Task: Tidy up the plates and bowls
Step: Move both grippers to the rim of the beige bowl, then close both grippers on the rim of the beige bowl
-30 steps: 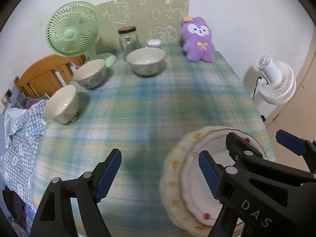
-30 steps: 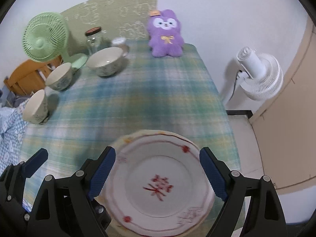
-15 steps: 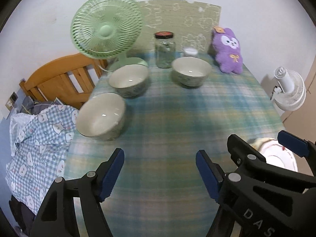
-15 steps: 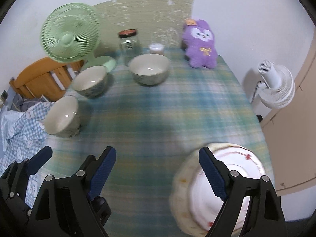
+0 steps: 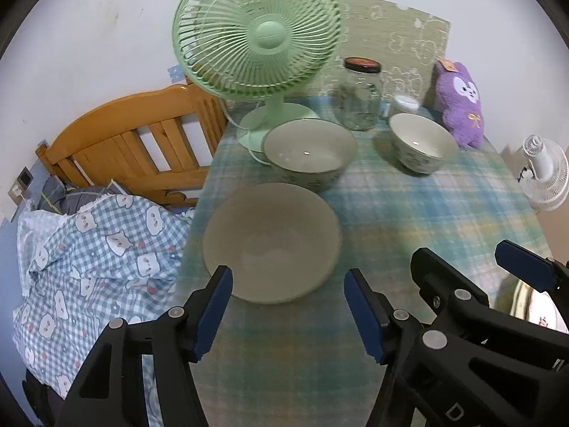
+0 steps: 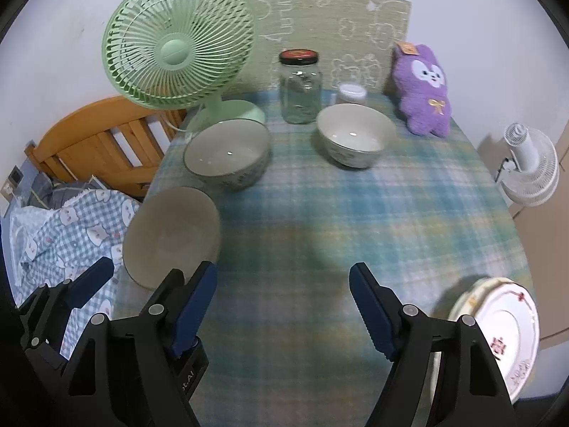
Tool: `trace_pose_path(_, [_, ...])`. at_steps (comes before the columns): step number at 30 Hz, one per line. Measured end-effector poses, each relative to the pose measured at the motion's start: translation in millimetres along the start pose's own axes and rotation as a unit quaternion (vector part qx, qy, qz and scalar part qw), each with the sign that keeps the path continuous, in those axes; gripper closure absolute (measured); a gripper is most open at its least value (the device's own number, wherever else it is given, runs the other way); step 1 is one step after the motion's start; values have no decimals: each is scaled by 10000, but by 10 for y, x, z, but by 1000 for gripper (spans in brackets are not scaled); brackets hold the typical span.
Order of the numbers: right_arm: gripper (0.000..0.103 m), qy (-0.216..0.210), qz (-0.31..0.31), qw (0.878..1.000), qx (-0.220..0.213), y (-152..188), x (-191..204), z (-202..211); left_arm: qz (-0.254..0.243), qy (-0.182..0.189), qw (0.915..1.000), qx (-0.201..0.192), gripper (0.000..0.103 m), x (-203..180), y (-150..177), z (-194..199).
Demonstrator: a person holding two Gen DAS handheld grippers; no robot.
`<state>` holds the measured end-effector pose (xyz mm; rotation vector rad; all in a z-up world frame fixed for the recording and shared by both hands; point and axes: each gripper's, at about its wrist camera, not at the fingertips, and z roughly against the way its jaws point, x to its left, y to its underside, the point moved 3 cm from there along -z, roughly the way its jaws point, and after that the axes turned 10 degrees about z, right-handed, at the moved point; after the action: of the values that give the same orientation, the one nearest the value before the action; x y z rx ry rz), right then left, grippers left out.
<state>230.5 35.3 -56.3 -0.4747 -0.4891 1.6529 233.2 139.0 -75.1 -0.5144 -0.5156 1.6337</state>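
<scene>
Three cream bowls stand on the plaid table: a near-left bowl point(image 5: 270, 240) point(image 6: 172, 233), a middle bowl point(image 5: 309, 151) point(image 6: 225, 154) and a far bowl point(image 5: 421, 146) point(image 6: 355, 138). A stack of flowered plates point(image 6: 498, 331) point(image 5: 540, 311) sits at the near right table edge. My left gripper point(image 5: 288, 306) is open and empty, just in front of the near-left bowl. My right gripper point(image 6: 282, 306) is open and empty over bare cloth, left of the plates.
A green fan point(image 6: 177, 53), a glass jar point(image 6: 300, 85), a small white jar point(image 6: 352, 94) and a purple plush point(image 6: 425, 89) line the table's back. A wooden bed frame point(image 5: 135, 142) with a checked quilt point(image 5: 92, 256) lies left. A white floor fan point(image 6: 530, 163) stands right.
Both grippers have swung left, away from the plates and toward the bowls. The near-left bowl now lies right in front of the left gripper. Both stay open.
</scene>
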Motion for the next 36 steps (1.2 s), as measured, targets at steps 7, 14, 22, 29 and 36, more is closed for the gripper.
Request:
trace_pose_path(7, [23,-32,-53,10000,58,-213,238,-293,-41,-103,9999,56,36,210,-203,-248])
trace_pose_path(14, [29,-54,-75,9995,286,-310,375,-600,33,-96,9996,258,36,349,-277,-528])
trace_pose_path(22, [49,-79,-117,9983,560,-330,481,-919,61,-154,9984,547,53,434,-293,-840])
trace_pose_path(29, [63,-277,-238,9966,737,-316,496,-1067,66,-163,9980,610,61,443,-292,-949])
trace_pose_path(36, [75,-599,-115,9950,787,-346,566,-1059,47,-26,9977,677,64,457,-299,-933])
